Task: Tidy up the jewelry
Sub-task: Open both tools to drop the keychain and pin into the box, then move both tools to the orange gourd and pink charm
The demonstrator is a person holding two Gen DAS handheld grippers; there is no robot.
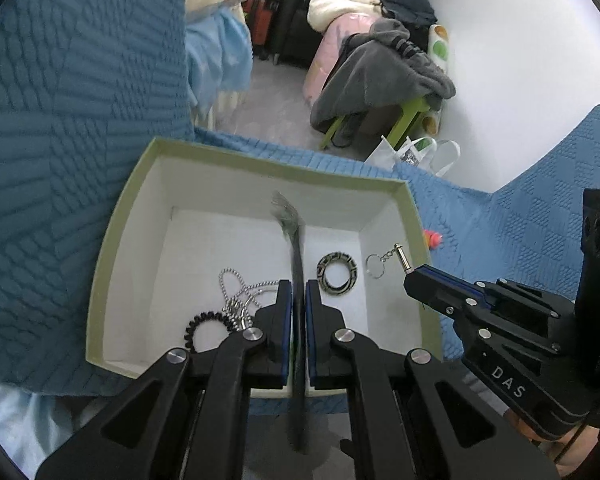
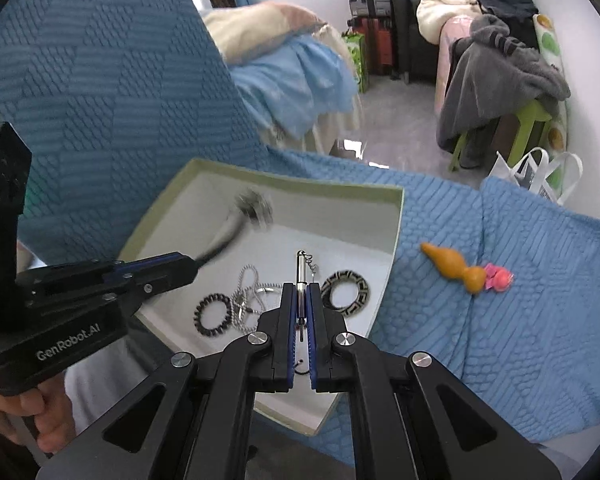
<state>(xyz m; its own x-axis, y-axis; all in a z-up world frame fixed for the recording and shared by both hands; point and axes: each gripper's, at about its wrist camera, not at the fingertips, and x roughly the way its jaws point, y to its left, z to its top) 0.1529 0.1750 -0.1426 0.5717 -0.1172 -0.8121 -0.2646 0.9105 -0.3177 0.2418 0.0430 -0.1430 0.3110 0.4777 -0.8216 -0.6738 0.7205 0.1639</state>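
A green-rimmed white box sits on a blue quilt. In it lie a ball chain, a black coil hair tie and a patterned ring bangle. My left gripper is shut on a dark strap with a blurred silver end, held over the box. My right gripper is shut on a metal pin keychain with its ring hanging over the box's right side.
An orange gourd-shaped charm with a pink tassel lies on the quilt right of the box. Beyond the bed are a green stool with grey clothes, a white bag and another bed.
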